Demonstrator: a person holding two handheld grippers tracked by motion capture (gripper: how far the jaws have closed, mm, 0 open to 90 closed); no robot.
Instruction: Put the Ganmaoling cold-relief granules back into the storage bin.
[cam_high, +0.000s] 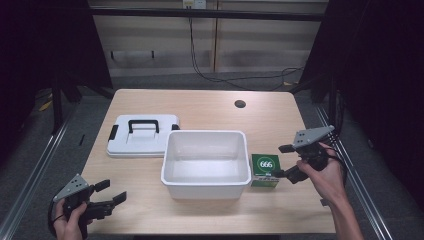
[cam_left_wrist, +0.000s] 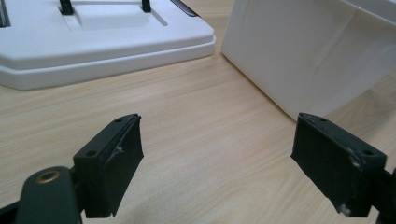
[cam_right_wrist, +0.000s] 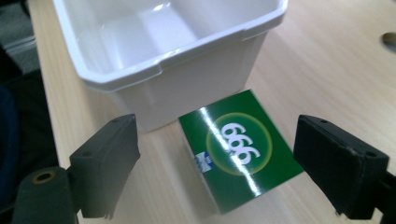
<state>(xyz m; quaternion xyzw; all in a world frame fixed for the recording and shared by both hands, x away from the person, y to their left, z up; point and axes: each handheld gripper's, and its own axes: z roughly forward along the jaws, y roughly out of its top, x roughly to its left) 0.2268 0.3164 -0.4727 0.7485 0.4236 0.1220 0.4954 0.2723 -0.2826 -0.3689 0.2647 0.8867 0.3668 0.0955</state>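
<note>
The right gripper (cam_high: 287, 161) is hovering with jaws spread wide, the green box (cam_right_wrist: 240, 147) lying straight ahead between them, just beside the white bin (cam_right_wrist: 154, 51); the left gripper (cam_high: 111, 192), also spread, is waiting well apart from it

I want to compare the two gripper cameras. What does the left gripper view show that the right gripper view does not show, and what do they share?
Left gripper view: the white lid with black handle posts lies flat on the table, left of the bin's outer wall, and the left gripper has its jaws wide apart over bare wood.

Right gripper view: the green box printed "666" lies close beside the bin, in line with the wide-apart jaws of the right gripper; the bin's bare inside and a hole in the table also appear.

Both: the white bin and the wooden table.
</note>
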